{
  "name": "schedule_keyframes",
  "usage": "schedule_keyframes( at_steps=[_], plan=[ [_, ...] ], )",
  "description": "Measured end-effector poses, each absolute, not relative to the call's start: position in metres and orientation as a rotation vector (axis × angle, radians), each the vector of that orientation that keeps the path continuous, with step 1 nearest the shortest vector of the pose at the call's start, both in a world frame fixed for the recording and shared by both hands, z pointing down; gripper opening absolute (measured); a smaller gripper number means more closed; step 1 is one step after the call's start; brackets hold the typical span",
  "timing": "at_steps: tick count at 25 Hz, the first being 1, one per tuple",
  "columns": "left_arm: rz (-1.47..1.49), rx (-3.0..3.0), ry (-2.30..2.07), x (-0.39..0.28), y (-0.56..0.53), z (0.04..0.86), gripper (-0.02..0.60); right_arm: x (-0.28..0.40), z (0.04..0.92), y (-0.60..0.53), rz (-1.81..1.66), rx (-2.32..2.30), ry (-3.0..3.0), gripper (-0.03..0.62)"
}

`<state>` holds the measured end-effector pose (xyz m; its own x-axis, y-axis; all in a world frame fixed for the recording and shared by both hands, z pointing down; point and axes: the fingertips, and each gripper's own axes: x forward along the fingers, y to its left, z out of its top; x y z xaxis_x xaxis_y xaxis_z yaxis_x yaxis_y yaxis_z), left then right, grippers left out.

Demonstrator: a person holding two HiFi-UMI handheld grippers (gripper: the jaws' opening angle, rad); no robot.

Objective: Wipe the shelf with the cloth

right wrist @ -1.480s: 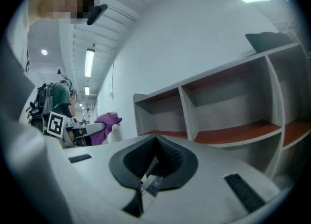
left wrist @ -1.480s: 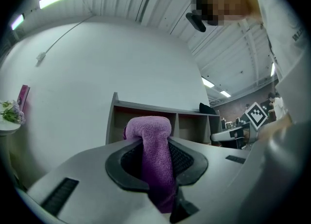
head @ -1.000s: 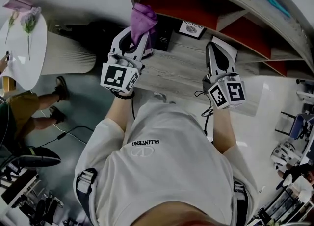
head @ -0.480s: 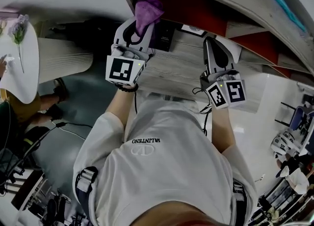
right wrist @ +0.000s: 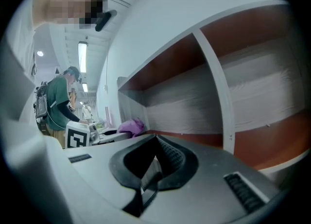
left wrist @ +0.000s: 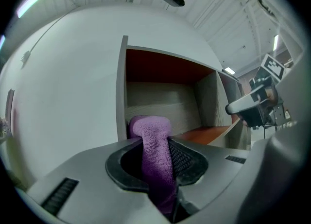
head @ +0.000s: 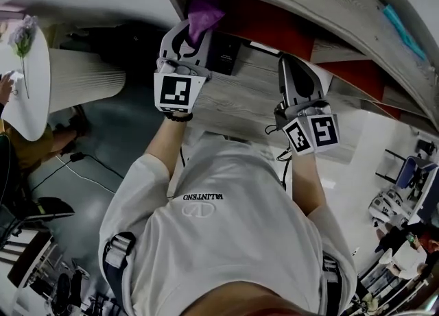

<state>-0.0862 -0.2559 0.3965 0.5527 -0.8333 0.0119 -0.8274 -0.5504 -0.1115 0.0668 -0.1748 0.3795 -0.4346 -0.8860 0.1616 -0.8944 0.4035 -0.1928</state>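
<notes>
The left tool (left wrist: 167, 184) pinches the purple cloth (left wrist: 153, 135) with its wad jutting forward, likely so only fabric meets the shelf (left wrist: 160, 104), while the right tool (right wrist: 150, 169) hangs aside, closed on nothing.

Straight ahead of the left gripper (left wrist: 158, 145), past the purple terry cloth (left wrist: 150, 126) clamped in its jaws, the shelf cubby with a grey wood-grain back wall (left wrist: 160, 102) lies open. A grey upright side panel (left wrist: 122, 87) stands close on its left, and a grey divider (left wrist: 206, 102) farther to its right. A black box (head: 225, 52) sits just right of it (possibly touching; the head view is unclear). Ahead of the right gripper (right wrist: 154, 162), jaws closed together, the long red-floored bay (right wrist: 184, 106) is open, with a white upright divider (right wrist: 214, 79) to its right.
</notes>
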Motion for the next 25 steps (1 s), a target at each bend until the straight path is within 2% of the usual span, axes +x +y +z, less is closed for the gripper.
schedule_keyframes(
  at_steps=[25],
  plan=[
    [-0.132, -2.638, 1.583, -0.089, -0.260, 0.415, 0.086, 0.074, 0.391, -0.170, 0.455, 1.595, -2.643, -0.002]
  ],
)
